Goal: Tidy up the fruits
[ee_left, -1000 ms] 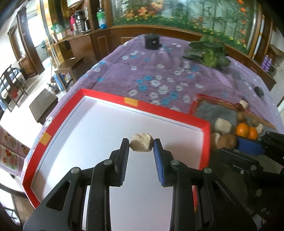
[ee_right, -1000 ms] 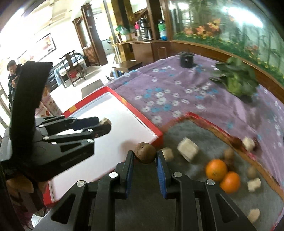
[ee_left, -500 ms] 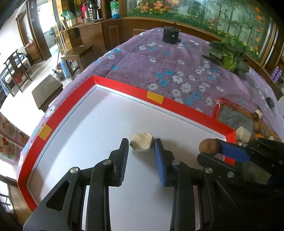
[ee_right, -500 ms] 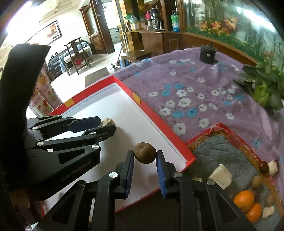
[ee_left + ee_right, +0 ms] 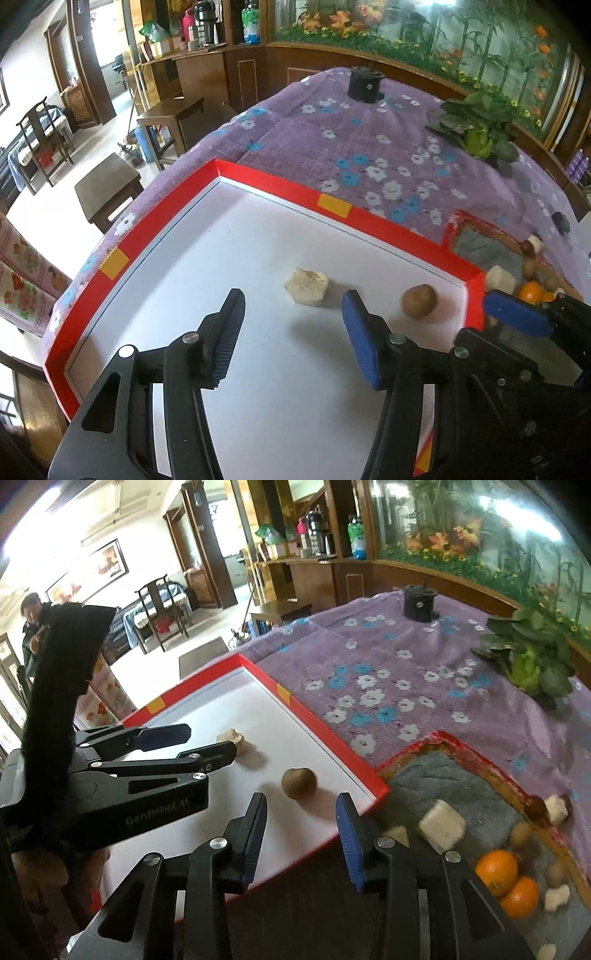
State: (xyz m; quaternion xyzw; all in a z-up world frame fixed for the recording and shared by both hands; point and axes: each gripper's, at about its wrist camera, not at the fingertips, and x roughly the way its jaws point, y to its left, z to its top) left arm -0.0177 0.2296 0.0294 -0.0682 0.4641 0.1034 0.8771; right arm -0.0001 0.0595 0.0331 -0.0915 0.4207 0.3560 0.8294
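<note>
Left wrist view: left gripper (image 5: 291, 325) spread wide, gripping nothing, pale beige rough-cut fruit chunk (image 5: 306, 287) lying free on the white floor of the red-rimmed tray (image 5: 391, 225), mid-frame, just ahead of the fingertips. Right wrist view: right gripper (image 5: 301, 821) likewise wide apart and empty, brown round fruit (image 5: 299, 783) resting on the tray floor, centre of frame, near the tray's corner. Judged step: release of two pieces, both seemingly placed. Next move likely calls for swinging back toward the grey-lined box (image 5: 458, 782) at lower right, oranges (image 5: 508, 880) and pale chunks waiting there, approaching with jaws open
</note>
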